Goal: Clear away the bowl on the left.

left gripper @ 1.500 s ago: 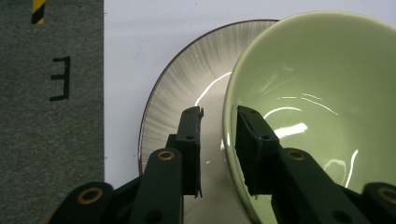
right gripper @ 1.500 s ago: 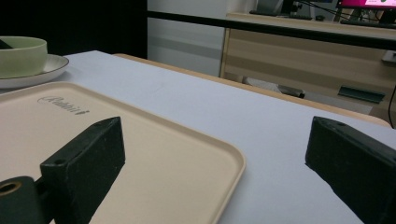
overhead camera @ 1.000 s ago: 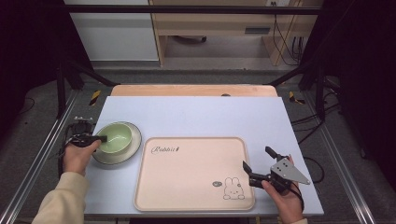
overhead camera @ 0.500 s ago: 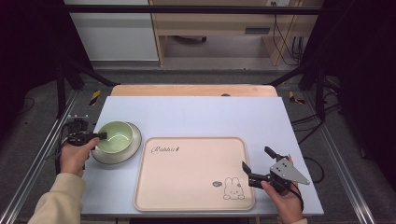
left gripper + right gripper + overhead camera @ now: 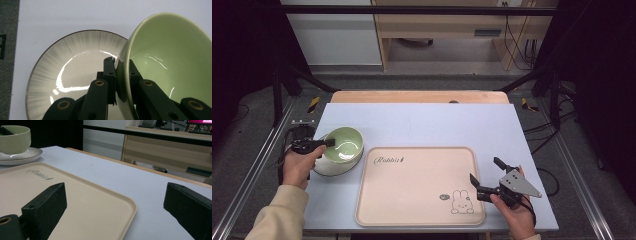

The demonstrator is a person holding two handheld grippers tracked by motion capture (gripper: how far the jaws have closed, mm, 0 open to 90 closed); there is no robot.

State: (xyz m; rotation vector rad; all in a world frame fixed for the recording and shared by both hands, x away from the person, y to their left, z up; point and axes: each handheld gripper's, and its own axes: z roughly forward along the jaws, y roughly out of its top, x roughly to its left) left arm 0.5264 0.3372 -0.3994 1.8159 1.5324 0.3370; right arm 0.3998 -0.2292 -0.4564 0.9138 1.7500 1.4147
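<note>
My left gripper (image 5: 326, 143) is shut on the left rim of a pale green bowl (image 5: 344, 144). One jaw is inside the bowl (image 5: 170, 55) and the other outside, seen close in the left gripper view (image 5: 122, 62). The bowl is tilted and raised over a white plate with a dark rim (image 5: 65, 67), which lies at the table's left (image 5: 323, 167). My right gripper (image 5: 484, 169) is open and holds nothing, at the right edge of a beige tray (image 5: 417, 185). Its jaws (image 5: 116, 195) straddle the tray's corner (image 5: 62, 202).
The tray carries a "Rabbit" script and a small rabbit drawing (image 5: 462, 202). The light blue table top (image 5: 427, 122) ends in a wooden strip at the far edge. Black frame rails run along both sides. The right gripper view shows the bowl (image 5: 15, 138) and plate (image 5: 22, 156) far left.
The bowl has risen off the plate's middle and shifted a little to the right, tilting in my left gripper. The right gripper has stayed in place.
</note>
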